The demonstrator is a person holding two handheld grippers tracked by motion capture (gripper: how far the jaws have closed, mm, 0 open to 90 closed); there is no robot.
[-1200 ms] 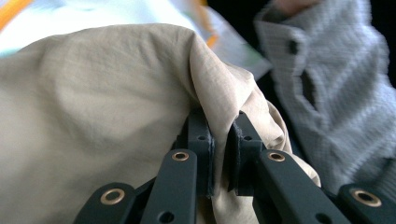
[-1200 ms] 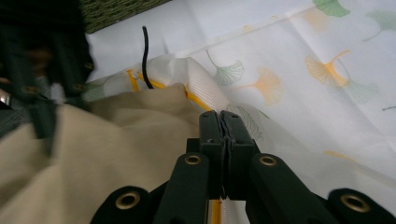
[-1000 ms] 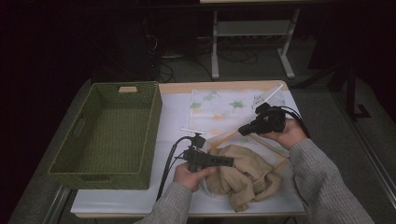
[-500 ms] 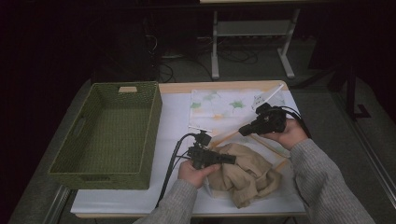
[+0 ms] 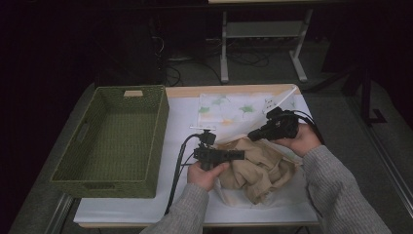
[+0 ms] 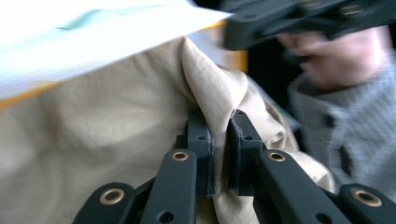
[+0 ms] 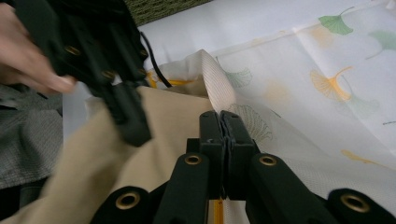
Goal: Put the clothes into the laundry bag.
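A crumpled beige cloth (image 5: pixel 260 168) lies on the white table cover near the front. My left gripper (image 5: pixel 240 155) points right at its left side. In the left gripper view it (image 6: pixel 218 125) is shut on a raised fold of the beige cloth (image 6: pixel 93 140). A white cloth with green and orange leaf prints (image 5: pixel 234 108) is spread behind. My right gripper (image 5: pixel 251 135) points left over the beige heap. In the right gripper view it (image 7: pixel 223 116) is shut on a lifted edge of the leaf-print cloth (image 7: pixel 327 79), with the beige cloth (image 7: pixel 93 177) just below.
A deep green woven basket (image 5: pixel 73 161) stands on the table's left half, holding nothing. The left gripper's cable (image 5: pixel 176 170) trails toward the front edge. The two grippers are close together, tips about a hand's width apart. Beyond the table stand a white frame's legs (image 5: pixel 224 53).
My left gripper has moved right and a little away from the person, onto the beige cloth, and holds a fold of it. The right gripper has barely shifted.
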